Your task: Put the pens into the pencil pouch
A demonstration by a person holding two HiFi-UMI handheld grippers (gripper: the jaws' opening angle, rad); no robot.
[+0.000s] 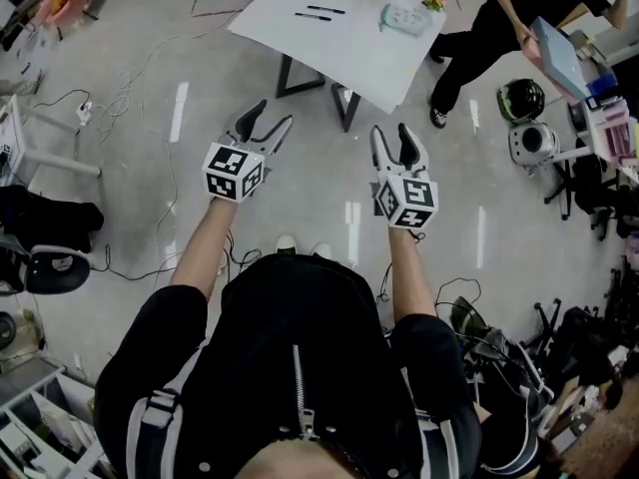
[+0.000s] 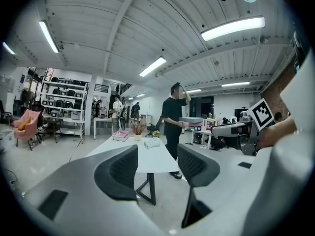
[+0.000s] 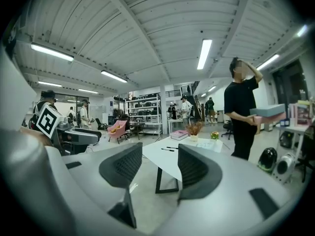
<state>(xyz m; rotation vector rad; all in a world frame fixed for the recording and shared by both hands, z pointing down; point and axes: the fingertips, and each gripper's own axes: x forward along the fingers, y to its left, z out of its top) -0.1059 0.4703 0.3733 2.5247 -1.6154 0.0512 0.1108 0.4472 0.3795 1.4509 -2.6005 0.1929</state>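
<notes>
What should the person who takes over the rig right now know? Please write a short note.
Grippers: the left gripper and the right gripper are both open and empty, held short of the table.
Things: two pens lie on the table; the pouch lies there too, apart from them, to their right in the head view.
Done: nothing yet; both pens are outside the pouch.
Left: step up, pick up each pen, put it in. Whether the pouch is open I cannot tell.

Table (image 1: pixel 339 48) white; pens (image 1: pixel 325 9) black; pencil pouch (image 1: pixel 404 16) pale mint. Left gripper (image 1: pixel 275 115) and right gripper (image 1: pixel 390 130): grey bodies, dark ribbed pads (image 2: pixel 123 171), cubes patterned with black-and-white squares. Floor (image 1: pixel 130 178) light grey. Armchair (image 2: pixel 27 124) pink.
</notes>
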